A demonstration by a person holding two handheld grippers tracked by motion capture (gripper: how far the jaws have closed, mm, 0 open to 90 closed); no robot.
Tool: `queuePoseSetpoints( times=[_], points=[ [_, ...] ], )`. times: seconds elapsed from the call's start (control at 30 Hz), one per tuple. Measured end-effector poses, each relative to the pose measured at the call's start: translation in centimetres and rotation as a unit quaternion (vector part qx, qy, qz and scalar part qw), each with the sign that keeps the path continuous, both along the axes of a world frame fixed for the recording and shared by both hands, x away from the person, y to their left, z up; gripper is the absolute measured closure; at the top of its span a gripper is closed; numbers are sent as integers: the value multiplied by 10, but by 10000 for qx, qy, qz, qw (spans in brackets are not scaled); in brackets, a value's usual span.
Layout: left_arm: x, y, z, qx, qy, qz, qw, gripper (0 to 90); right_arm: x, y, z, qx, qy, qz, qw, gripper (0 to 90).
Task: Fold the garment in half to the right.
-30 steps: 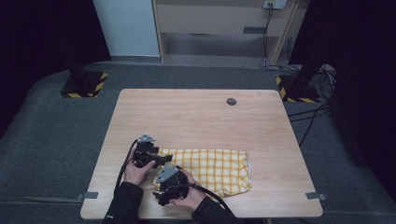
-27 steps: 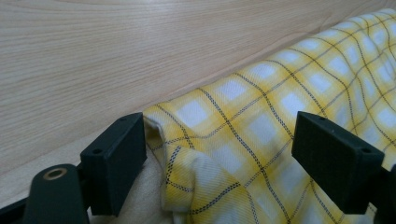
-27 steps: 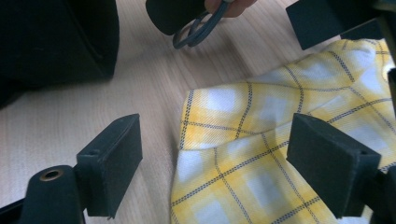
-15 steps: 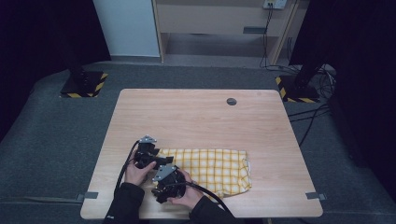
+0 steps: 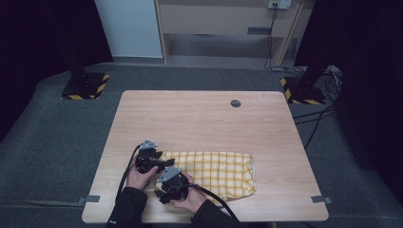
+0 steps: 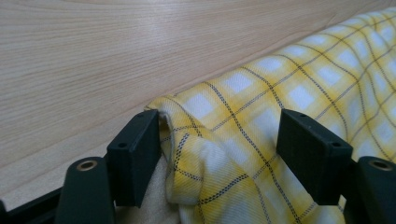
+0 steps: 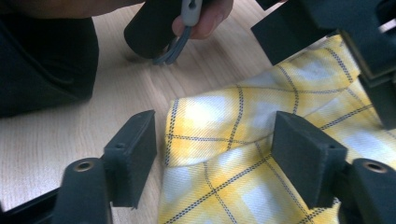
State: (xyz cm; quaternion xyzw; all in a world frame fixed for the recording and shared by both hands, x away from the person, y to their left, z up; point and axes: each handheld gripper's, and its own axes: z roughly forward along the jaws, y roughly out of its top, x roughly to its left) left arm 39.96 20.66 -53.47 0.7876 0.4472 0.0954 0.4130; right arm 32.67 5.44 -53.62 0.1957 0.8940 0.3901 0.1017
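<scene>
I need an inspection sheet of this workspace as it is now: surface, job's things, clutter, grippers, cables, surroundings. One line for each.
Surface: light wooden table, bare except near the front edge; a small dark round insert near the far edge.
Job's things: yellow checked cloth, folded, lying flat at the front.
Clutter: nothing seen.
Grippers: left gripper open, jaws either side of the cloth's left corner; right gripper open, jaws astride the cloth's edge.
Cables: a black cable trails from each gripper toward the person; more cables on the floor at right.
Surroundings: grey carpet, two stand bases with hazard stripes, wooden cabinet behind.
</scene>
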Motion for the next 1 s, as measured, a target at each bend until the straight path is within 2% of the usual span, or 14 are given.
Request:
queuePoseSetpoints(
  times=[0.03, 0.13, 0.23, 0.47, 0.73, 0.8, 1.0],
  points=[
    [0, 0, 0, 0, 0, 0, 10000, 308, 0, 0, 0, 0, 0, 0, 10000, 333],
    [-1, -4, 0, 200, -151, 11, 9997, 345, -1, 0, -1, 46, -32, -60, 10000, 366],
    [1, -3, -1, 148, -186, 56, 9997, 400, -2, -1, -1, 77, -79, -94, 9999, 407],
    [1, 0, -1, 191, -204, 153, 9995, 557, -4, -1, -1, 107, -173, -165, 9997, 503],
    [3, -2, -3, 34, -148, 150, 9998, 691, -5, -1, -1, 106, -240, -300, 9992, 611],
    [4, 0, -4, -80, -62, 176, 9998, 730, -4, -2, -2, 98, -274, -350, 9990, 661],
    [5, 0, -4, -156, 65, 185, 9997, 795, -4, -2, -2, 83, -315, -477, 9983, 742]
  ],
)
